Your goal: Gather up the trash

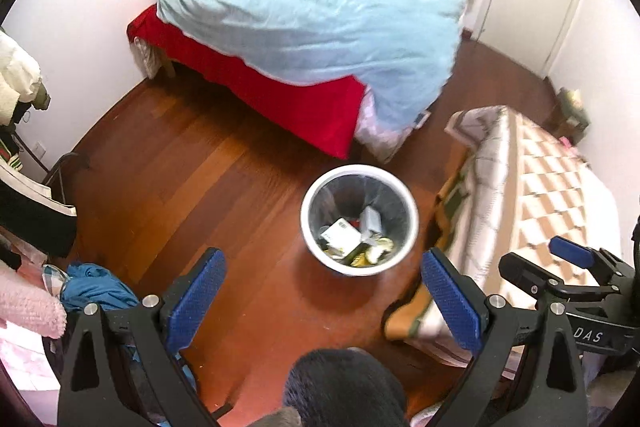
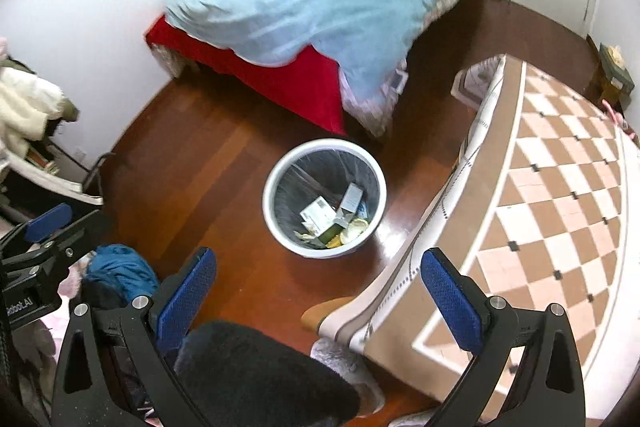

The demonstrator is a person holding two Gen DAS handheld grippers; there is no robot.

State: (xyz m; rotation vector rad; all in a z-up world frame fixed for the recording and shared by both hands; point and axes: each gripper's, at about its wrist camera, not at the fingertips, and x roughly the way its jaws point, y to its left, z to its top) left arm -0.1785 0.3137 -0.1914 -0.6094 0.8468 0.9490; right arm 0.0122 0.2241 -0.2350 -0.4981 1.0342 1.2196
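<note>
A white round trash bin (image 1: 309,215) (image 2: 272,211) with a dark liner stands on the wooden floor between the bed and the table. Small cartons, a white box and yellowish wrappers (image 1: 344,233) (image 2: 320,217) lie at its bottom. My left gripper (image 1: 323,259) hovers high above the floor on the bin's near side, open and empty. Beside it, my right gripper (image 2: 319,257) is held at a similar height, also open with nothing between its blue pads. Each gripper shows at the edge of the other's view: the right gripper (image 1: 570,251) and the left gripper (image 2: 48,219).
A bed with a light-blue duvet (image 1: 320,7) and a red sheet (image 1: 296,95) fills the back. A table with a checkered cloth (image 2: 560,187) stands at the right. Blue cloth (image 2: 120,267) lies on the floor at left by a clothes rack. The person's dark fuzzy clothing (image 2: 256,375) is below.
</note>
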